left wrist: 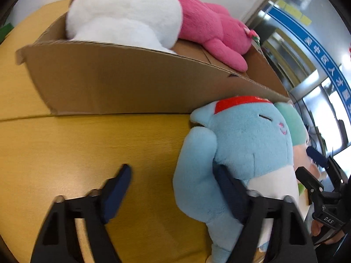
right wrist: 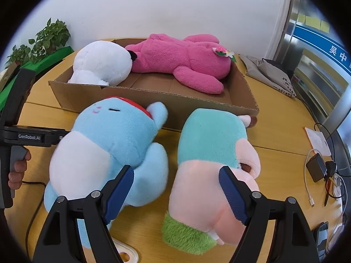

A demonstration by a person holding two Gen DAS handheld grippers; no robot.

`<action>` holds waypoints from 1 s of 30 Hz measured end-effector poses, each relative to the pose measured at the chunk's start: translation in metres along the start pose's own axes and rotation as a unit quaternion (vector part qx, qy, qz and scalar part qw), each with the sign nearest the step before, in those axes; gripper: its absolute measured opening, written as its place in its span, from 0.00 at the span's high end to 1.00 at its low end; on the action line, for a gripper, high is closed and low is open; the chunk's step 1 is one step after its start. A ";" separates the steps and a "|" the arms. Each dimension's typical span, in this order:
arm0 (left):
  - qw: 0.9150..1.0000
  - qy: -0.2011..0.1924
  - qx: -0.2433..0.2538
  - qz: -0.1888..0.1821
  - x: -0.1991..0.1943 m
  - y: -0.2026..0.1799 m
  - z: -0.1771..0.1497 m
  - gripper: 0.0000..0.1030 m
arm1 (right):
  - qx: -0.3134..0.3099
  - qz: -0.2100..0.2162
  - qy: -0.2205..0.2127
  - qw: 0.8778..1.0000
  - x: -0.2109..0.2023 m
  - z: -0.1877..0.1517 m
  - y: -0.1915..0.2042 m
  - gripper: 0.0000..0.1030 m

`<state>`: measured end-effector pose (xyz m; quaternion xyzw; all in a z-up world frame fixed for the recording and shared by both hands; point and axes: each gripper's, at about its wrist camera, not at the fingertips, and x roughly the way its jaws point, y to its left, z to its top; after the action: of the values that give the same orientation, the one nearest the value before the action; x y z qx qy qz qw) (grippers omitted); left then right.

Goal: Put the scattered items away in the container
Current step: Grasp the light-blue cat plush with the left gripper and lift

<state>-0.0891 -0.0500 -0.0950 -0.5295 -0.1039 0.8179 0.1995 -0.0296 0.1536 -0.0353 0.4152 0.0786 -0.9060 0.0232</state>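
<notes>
- While spread wide, left gripper (left wrist: 173,189) touched blue toy (left wrist: 239,151) on desk (left wrist: 76,149).
- Right gripper (right wrist: 176,185) gaped over pink-and-teal toy (right wrist: 210,168).
- Box (right wrist: 153,100) held white toy (right wrist: 101,62), pink toy (right wrist: 182,61).

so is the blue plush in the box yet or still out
Out. The blue plush lies on the table against the cardboard box front wall; only white and pink plushes are inside.

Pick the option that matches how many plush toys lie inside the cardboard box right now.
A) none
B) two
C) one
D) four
B: in the right wrist view only the white plush and the pink plush lie in the cardboard box; the blue plush and the teal-and-pink plush lie on the table in front of it.
</notes>
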 end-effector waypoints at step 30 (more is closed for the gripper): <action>0.999 -0.029 0.018 0.018 -0.037 0.033 -0.024 0.78 | 0.054 0.144 0.084 0.985 0.061 0.012 0.052 0.78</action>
<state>-0.0617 -0.0970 -0.0875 -0.5039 -0.0848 0.8381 0.1911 -0.0729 0.1016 -0.0796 0.4973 -0.0294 -0.8581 0.1244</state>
